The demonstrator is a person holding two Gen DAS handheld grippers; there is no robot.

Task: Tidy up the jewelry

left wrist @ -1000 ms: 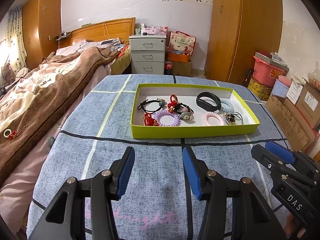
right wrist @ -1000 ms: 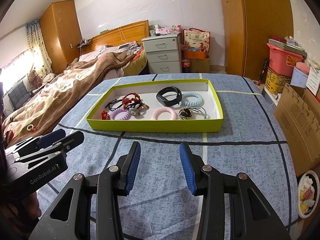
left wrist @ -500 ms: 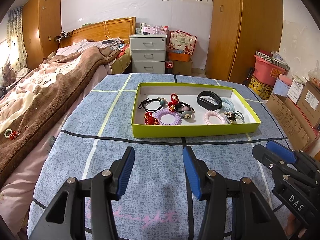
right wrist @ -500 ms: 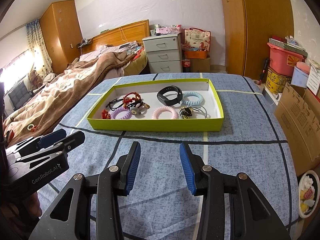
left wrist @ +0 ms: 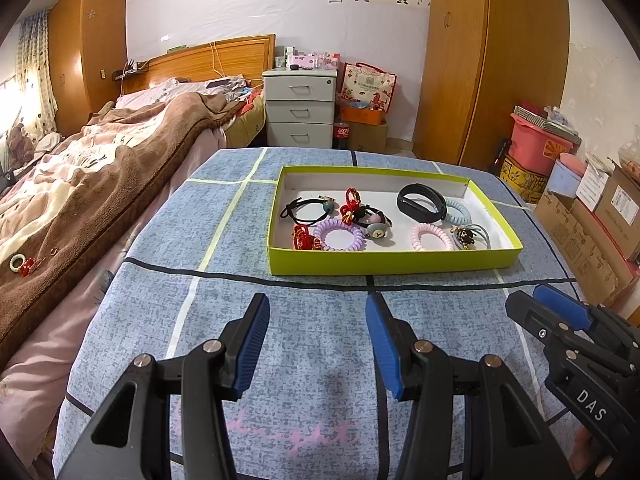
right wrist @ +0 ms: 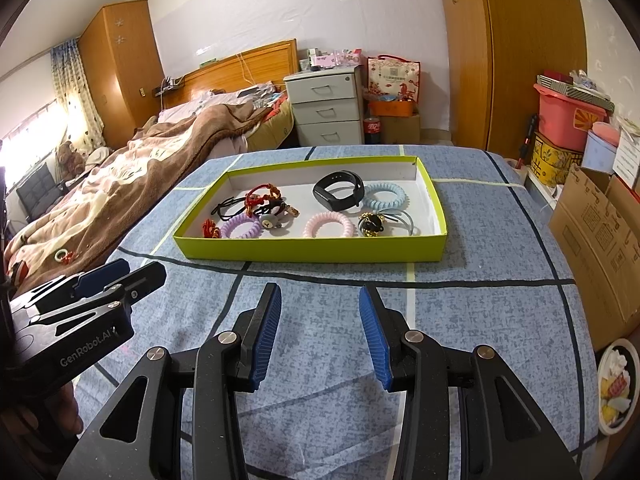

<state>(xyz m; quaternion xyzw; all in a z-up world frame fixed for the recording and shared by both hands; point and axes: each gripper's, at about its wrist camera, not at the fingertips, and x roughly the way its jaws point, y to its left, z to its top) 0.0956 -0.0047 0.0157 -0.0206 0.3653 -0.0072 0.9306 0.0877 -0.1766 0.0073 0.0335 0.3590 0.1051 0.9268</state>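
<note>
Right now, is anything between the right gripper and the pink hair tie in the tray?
Only the tray's near wall. The right gripper is open over bare cloth, and the pink hair tie lies just behind that wall.

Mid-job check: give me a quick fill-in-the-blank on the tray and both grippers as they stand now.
1. The jewelry lies in a shallow tray whose outer wall is ____ in colour.
2. The black wristband touches the light ____ coil hair tie.
3. Both the left gripper and the right gripper have jaws that stand ____, with nothing between them.
4. The purple coil hair tie lies ____ the tray.

Missing words: green; blue; open; inside
</note>
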